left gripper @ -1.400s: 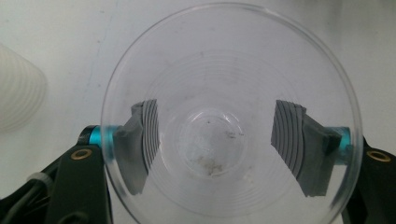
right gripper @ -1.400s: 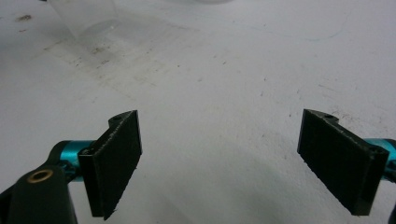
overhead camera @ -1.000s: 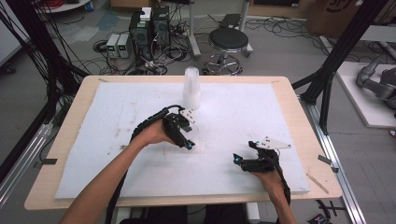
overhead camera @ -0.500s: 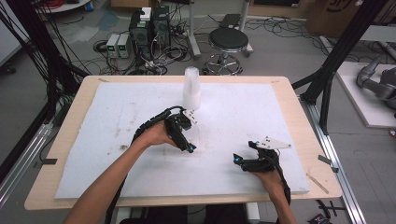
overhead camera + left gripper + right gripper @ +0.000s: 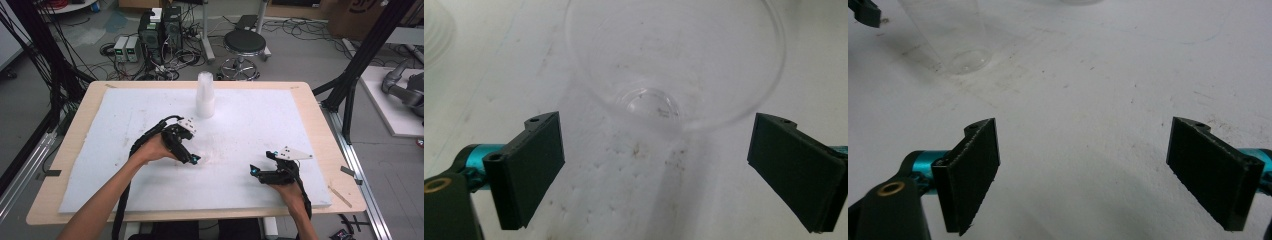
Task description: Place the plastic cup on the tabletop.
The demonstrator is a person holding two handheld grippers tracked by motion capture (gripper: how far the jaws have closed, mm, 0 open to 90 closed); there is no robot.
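Cup (image 5: 674,65): one clear cup, upright on the pad, just ahead of the left gripper at its 12 o'clock; the left gripper view looks down into its mouth to the round base. In the right gripper view the same cup (image 5: 955,37) stands at 11 o'clock, well apart from those jaws.
Stack (image 5: 205,95): one stack of clear cups, upright at the pad's 12 o'clock; number of cups in it cannot be told.
Left gripper (image 5: 191,159): near the pad's centre, jaws spread wide and empty, one either side of the cup's near edge, not touching it.
Right gripper (image 5: 254,170): at the pad's 4 o'clock, jaws wide apart over bare pad, nothing between them.
Pad (image 5: 300,125): one white foam sheet, speckled with dirt, covering most of the table (image 5: 80,105).
In the way: nothing lies between either gripper and the cup.
Around: a stool (image 5: 244,45) and a pile of electronics boxes (image 5: 160,27) with cables on the floor beyond the table's 12 o'clock.
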